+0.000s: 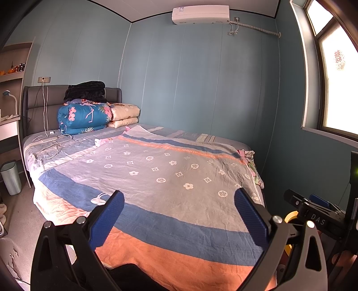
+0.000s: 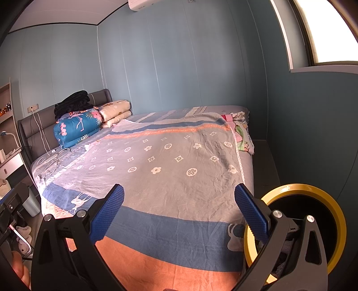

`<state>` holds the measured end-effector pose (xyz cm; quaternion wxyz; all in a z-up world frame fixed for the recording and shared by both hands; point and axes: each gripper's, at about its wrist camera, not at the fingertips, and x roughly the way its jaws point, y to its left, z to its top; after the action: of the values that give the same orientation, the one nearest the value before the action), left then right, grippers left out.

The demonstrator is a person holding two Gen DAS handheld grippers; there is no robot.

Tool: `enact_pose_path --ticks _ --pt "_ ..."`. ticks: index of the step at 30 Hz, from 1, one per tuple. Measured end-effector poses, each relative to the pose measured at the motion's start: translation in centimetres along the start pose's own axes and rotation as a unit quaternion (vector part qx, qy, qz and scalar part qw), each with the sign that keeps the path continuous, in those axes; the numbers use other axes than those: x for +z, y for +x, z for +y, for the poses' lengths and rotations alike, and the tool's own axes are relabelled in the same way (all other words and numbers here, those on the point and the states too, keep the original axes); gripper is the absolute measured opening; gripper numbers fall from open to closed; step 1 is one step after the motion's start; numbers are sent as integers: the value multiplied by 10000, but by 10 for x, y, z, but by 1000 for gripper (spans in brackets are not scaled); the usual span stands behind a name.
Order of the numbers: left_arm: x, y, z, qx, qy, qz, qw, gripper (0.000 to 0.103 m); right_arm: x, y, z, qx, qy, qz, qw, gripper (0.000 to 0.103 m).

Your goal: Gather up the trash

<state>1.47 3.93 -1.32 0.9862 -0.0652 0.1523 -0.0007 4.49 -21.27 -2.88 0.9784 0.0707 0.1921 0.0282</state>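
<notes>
1. A home bedroom: a wide bed [image 1: 143, 170] with a grey padded headboard [image 1: 38, 105] fills most of the room.
2. Folded quilts [image 1: 85, 117] are stacked at its head.
3. Blue walls carry an air conditioner [image 1: 200, 14] and a window [image 1: 335, 85].
4. A small bin [image 1: 10, 178] stands on the floor beside the bed.

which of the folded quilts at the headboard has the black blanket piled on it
The blue flamingo-print quilt, nearer the headboard's middle. The black blanket sits on it; the cream quilt beside it, by the wall, has nothing on top.
</notes>
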Motion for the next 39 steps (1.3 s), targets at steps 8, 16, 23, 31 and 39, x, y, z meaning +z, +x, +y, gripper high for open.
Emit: enact_pose_path --ticks 8,16,23,31,39 --pt "-2 0 0 -25 40 43 10000 95 -1 0 0 -5 10 18 10000 95" --pt "-2 3 6 -53 -47 150 9999 95 -5 -3 2 -15 24 44 10000 95" --pt "0 5 6 -62 -37 176 9998 95 -7 -4 3 -19 35 62 10000 95" --pt "0 5 7 -72 -44 194 9998 95 -7 -4 3 -23 44 81 10000 95" --pt "0 5 7 -79 -36 197 9998 95 -7 -4 3 -17 48 86 9999 95"
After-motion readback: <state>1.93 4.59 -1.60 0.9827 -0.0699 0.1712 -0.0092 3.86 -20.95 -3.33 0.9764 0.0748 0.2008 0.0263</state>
